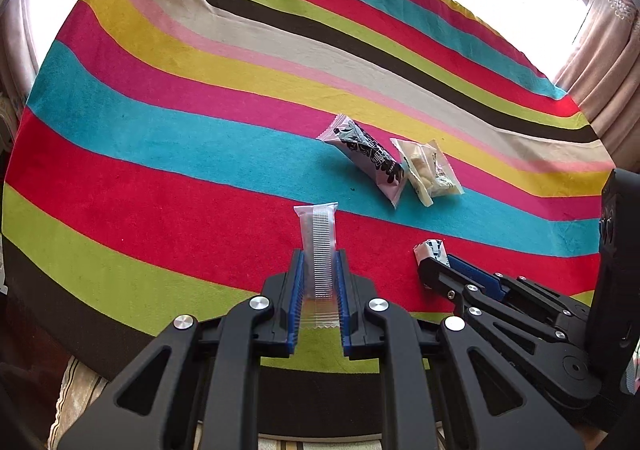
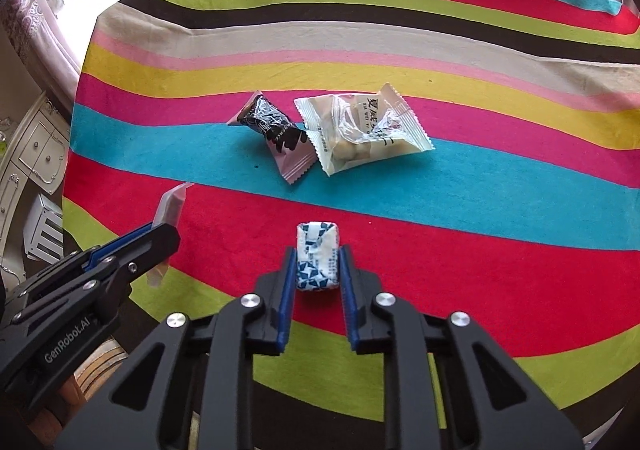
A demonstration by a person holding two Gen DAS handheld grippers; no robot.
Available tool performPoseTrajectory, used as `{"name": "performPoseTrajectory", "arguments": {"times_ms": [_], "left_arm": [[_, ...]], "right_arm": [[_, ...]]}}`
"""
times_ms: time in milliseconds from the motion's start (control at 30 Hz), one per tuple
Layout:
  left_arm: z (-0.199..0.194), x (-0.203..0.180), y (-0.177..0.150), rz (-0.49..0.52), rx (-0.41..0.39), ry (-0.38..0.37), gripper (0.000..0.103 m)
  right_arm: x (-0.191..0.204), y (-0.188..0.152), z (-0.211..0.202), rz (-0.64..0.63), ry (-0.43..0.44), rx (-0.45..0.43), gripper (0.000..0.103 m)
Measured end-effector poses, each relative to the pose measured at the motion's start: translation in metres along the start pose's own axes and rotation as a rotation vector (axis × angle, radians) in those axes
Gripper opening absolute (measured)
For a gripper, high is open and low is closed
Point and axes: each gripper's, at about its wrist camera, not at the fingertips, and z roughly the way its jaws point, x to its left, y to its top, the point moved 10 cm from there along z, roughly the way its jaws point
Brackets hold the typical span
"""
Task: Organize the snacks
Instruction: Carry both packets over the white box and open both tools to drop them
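Striped cloth [image 1: 160, 154] covers the table. Nearest, the left gripper [image 1: 318, 262] is clamped on a clear wrapped snack bar [image 1: 318, 250]; the right gripper [image 2: 318, 264] is closed on a blue-and-white candy [image 2: 317, 256]. Both slick wrappers could slip loose. Farther off lie a pink-and-black packet [image 2: 280, 138] and a clear nut packet [image 2: 360, 126], touching.

Both grippers angle down, side by side. Left gripper [image 1: 318, 256] has its blue fingers [image 1: 295, 290] clamped on a clear long wrapper [image 1: 318, 246]. Right gripper [image 2: 318, 254] is pinched onto a small blue-and-white candy [image 2: 317, 256], fingers [image 2: 347, 282] hugging its sides.
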Motion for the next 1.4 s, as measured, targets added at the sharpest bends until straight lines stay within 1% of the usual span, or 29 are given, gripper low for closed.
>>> {"name": "performPoseTrajectory", "arguments": {"times_ms": [133, 367, 500, 600, 800, 1067, 1233, 1400], "left_arm": [[-0.006, -0.009, -0.005, 0.014, -0.001, -0.01, 0.014], [-0.019, -0.038, -0.021, 0.053, 0.005, -0.04, 0.014], [-0.026, -0.062, -0.032, 0.083, 0.013, -0.071, 0.014], [-0.031, -0.086, -0.044, 0.118, 0.024, -0.102, 0.014], [-0.039, -0.148, -0.074, 0.213, 0.052, -0.177, 0.014], [-0.043, -0.223, -0.119, 0.317, 0.133, -0.282, 0.014], [-0.049, -0.266, -0.148, 0.395, 0.169, -0.324, 0.014], [-0.053, -0.297, -0.175, 0.459, 0.213, -0.359, 0.014]], "right_arm": [[-0.006, -0.004, -0.012, 0.026, 0.023, -0.015, 0.02], [-0.026, -0.016, -0.044, 0.079, 0.05, -0.051, 0.02], [-0.043, -0.027, -0.065, 0.119, 0.057, -0.073, 0.02], [-0.059, -0.036, -0.083, 0.151, 0.056, -0.097, 0.02], [-0.101, -0.066, -0.12, 0.215, 0.034, -0.134, 0.02], [-0.159, -0.117, -0.166, 0.286, -0.027, -0.172, 0.02], [-0.197, -0.153, -0.187, 0.343, -0.064, -0.18, 0.02], [-0.231, -0.184, -0.202, 0.402, -0.091, -0.187, 0.02]]}}
